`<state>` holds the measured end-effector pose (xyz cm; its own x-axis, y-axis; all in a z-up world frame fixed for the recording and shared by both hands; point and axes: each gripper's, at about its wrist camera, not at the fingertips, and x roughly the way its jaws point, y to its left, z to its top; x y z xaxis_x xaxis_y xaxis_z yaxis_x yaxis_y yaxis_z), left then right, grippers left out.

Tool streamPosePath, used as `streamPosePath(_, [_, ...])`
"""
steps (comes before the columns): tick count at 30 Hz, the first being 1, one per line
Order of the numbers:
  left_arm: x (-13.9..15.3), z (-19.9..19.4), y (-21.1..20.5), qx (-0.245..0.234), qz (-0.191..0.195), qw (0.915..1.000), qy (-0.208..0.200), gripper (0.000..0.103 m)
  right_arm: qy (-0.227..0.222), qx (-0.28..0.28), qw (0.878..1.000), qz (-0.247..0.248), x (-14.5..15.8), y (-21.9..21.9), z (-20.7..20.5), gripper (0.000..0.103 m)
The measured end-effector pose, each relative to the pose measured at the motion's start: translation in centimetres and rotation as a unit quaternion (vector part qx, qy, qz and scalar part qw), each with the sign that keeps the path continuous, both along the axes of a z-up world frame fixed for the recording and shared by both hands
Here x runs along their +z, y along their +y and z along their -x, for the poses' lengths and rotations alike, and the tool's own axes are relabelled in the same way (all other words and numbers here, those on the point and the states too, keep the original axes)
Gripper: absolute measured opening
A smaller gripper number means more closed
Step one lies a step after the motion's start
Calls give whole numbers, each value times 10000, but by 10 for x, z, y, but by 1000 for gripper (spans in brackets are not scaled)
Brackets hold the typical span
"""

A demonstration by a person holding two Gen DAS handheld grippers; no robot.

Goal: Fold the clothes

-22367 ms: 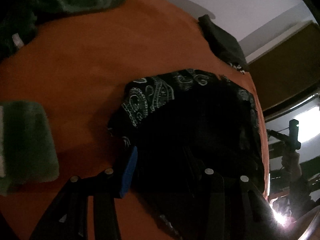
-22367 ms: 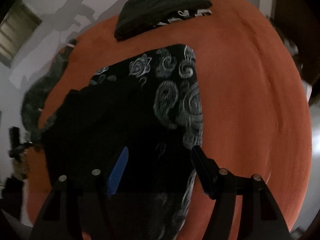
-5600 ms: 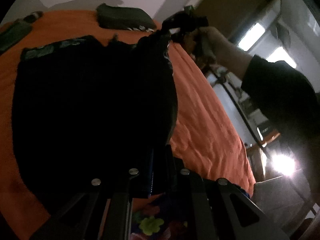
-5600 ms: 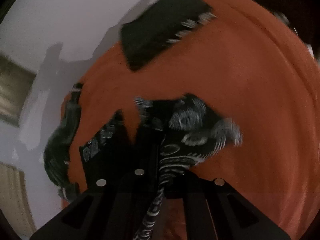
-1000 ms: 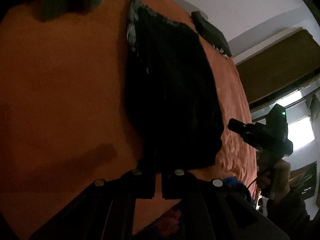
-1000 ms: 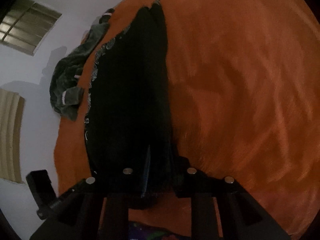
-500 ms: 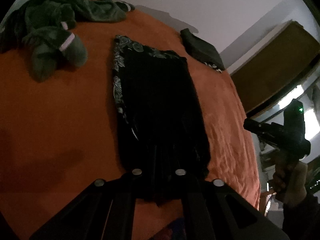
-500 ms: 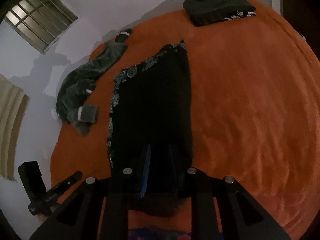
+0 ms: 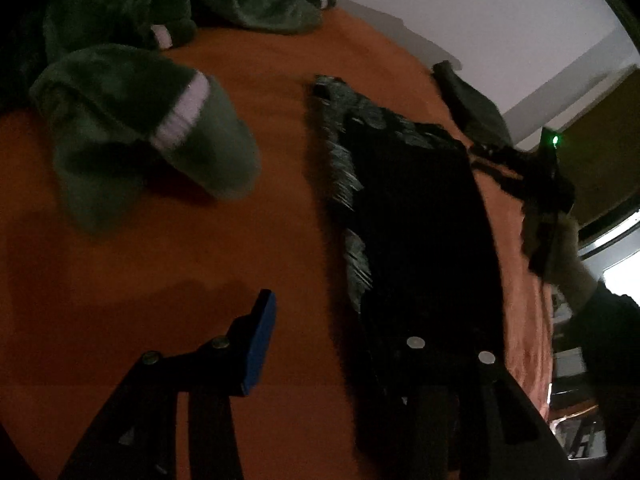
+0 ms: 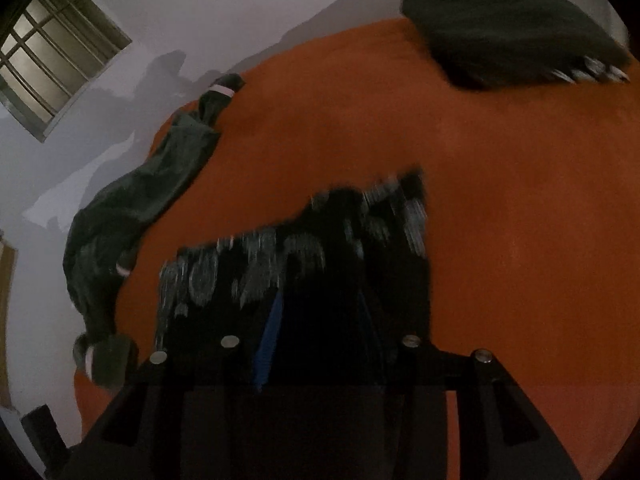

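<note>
A black garment with a pale paisley lining (image 9: 420, 220) lies on the orange bed (image 9: 200, 260), folded into a long narrow strip that runs away from me. My left gripper (image 9: 332, 320) is open at the strip's near end. Its blue-padded finger is over bare bed and its other finger is over the black cloth. My right gripper (image 9: 520, 172), held in a hand, hovers by the strip's far right edge. In the right wrist view the right gripper (image 10: 320, 320) has its jaws apart above the garment (image 10: 360, 240), holding nothing. That view is blurred by motion.
A rumpled green fleece garment with white cuffs (image 9: 140, 140) lies at the left of the bed, also seen as the green fleece (image 10: 140, 220). A folded dark stack (image 10: 500, 48) rests at the far edge by the wall. A window (image 10: 52, 52) is up left.
Both grippers have let go of the garment's near edge and opened. The right gripper has moved toward the strip's far end, and the left has shifted left.
</note>
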<state>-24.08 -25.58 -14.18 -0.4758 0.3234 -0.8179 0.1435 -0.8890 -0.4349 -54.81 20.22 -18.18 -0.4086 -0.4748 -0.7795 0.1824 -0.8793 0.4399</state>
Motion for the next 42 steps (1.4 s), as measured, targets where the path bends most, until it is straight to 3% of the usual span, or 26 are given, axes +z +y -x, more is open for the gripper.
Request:
streamPosePath(3, [-8, 39, -17, 430, -397, 9982, -143, 46, -306, 154, 9992, -198, -2, -11, 25, 36])
streamPosePath(5, [-9, 66, -19, 569, -778, 9952, -181, 46, -718, 167, 9956, -572, -7, -17, 34, 23])
streamPosePath(7, [-4, 92, -13, 547, -906, 9942, -209, 46, -1012, 119, 9934, -519, 6, -15, 36, 22])
streamPosePath(12, [13, 148, 11, 117, -325, 9989, -326, 46, -1093, 411, 9915, -567, 69, 0, 17, 23])
streamPosePath(17, [24, 169, 30, -102, -195, 9986, -486, 46, -615, 1188, 9787, -1555, 123, 12, -19, 23])
streamPosePath(19, [26, 175, 38, -157, -27, 9984, -535, 46, -415, 1374, 9749, -1705, 134, 18, -30, 37])
streamPosePath(20, [26, 177, 41, -160, 66, 9983, -556, 46, -321, 1434, 9748, -1680, 136, 21, -34, 53])
streamPosePath(21, [24, 180, 44, -159, 125, 9981, -575, 47, -211, 1488, 9757, -1595, 136, 23, -39, 60])
streamPosePath(24, [15, 184, 51, -99, 421, 9973, -592, 46, 66, 1497, 9809, -1242, 119, 29, -44, 60])
streamPosePath(27, [2, 187, 55, -191, 491, 9965, -644, 41, 153, 1170, 9905, -702, 79, 33, -32, 60])
streamPosePath(32, [-8, 194, 58, -121, 831, 9959, -342, 41, -443, 511, 9973, 284, 9, 34, -13, 50])
streamPosePath(35, [-1, 192, 56, 114, 1110, 9938, -6, 42, -352, 561, 9972, 338, -2, 26, -9, 50])
streamPosePath(37, [2, 188, 51, 218, 892, 9956, 185, 42, -329, 599, 9971, 319, -8, 22, -4, 50])
streamPosePath(42, [-9, 196, 50, 157, 1097, 9938, 116, 42, -272, 694, 9968, 272, -22, 10, 10, 47])
